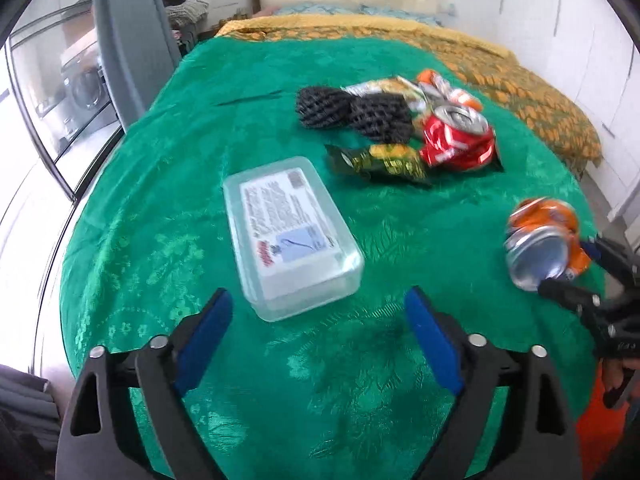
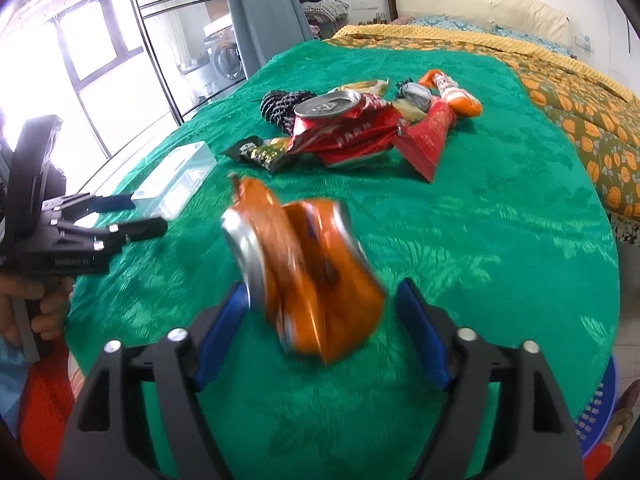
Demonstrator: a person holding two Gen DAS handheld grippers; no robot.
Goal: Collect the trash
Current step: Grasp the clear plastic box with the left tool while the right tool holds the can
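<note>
While the right gripper [image 2: 320,312] is being held wide, the blurred crushed orange can [image 2: 308,272] is being framed between its blue pads, unpressed; the left gripper [image 1: 320,316] is being held open and empty just short of the clear box [image 1: 292,232].

A crushed orange can [image 2: 308,276] tilts, blurred, near the green cover's [image 2: 500,220] front edge. A red can [image 2: 344,128], wrappers [image 2: 430,136] and black mesh [image 2: 280,106] heap mid-cover
</note>
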